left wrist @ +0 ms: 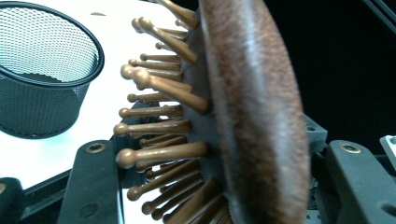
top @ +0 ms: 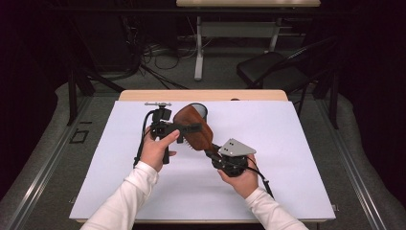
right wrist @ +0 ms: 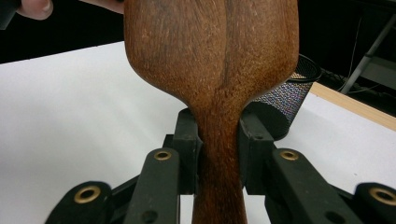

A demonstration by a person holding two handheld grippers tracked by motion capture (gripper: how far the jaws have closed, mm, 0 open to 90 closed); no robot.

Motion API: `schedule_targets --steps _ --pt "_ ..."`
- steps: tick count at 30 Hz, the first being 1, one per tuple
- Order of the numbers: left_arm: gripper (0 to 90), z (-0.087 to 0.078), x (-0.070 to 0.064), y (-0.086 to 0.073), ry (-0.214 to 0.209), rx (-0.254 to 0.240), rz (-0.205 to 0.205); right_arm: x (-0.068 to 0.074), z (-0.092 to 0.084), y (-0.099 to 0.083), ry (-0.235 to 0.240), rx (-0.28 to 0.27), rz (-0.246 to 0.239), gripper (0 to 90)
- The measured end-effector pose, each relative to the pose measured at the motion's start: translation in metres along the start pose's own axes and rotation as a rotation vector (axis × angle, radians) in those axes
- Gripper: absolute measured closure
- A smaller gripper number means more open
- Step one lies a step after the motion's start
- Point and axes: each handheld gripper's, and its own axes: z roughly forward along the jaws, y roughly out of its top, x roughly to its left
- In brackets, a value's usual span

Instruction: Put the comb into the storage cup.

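White sheet on table, dark room. Hairbrush [top: 195,128] held aloft mid-frame: right gripper [top: 214,152] clamped on its handle, left gripper [top: 187,128] straddling its head, contact unclear. Handover underway; mesh cup [top: 201,109] behind, probably the destination.

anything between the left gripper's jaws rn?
Yes: the hairbrush head stands edge-on between them in the left gripper view, bristles toward one jaw, wooden back toward the other. The right gripper clamps its handle.
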Motion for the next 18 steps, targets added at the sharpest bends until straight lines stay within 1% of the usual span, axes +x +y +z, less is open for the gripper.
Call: schedule_targets --steps 4,7,8,10,11,17,18 --pt "41.1 -0.0011 0.0014 -0.0012 -0.015 -0.017 -0.022 -0.0002 0.0005 -0.0004 0.001 -0.001 0.0 72.1" --pt "41.8 -0.0018 0.0025 -0.0023 -0.022 -0.028 -0.049 -0.0001 0.0007 -0.0006 0.002 0.0 0.001 72.1" --pt "42.1 -0.0019 0.0029 -0.0023 -0.025 -0.028 -0.053 0.0 0.0008 -0.0007 0.002 0.0 0.0 72.2" --pt "42.4 -0.0024 0.0038 -0.0022 -0.026 -0.021 -0.052 0.0001 0.0011 -0.001 0.004 0.001 -0.002 72.2" --pt "43.0 -0.0027 0.0039 -0.0021 -0.032 -0.019 -0.063 0.0002 0.0013 -0.0011 0.004 0.003 -0.003 72.2" --pt "44.0 -0.0042 0.0053 -0.0015 -0.044 -0.005 -0.076 0.0013 0.0017 -0.002 0.005 0.006 -0.006 72.2" --pt "44.1 -0.0042 0.0057 -0.0014 -0.044 -0.002 -0.073 0.0013 0.0019 -0.0021 0.006 0.006 -0.008 72.2"
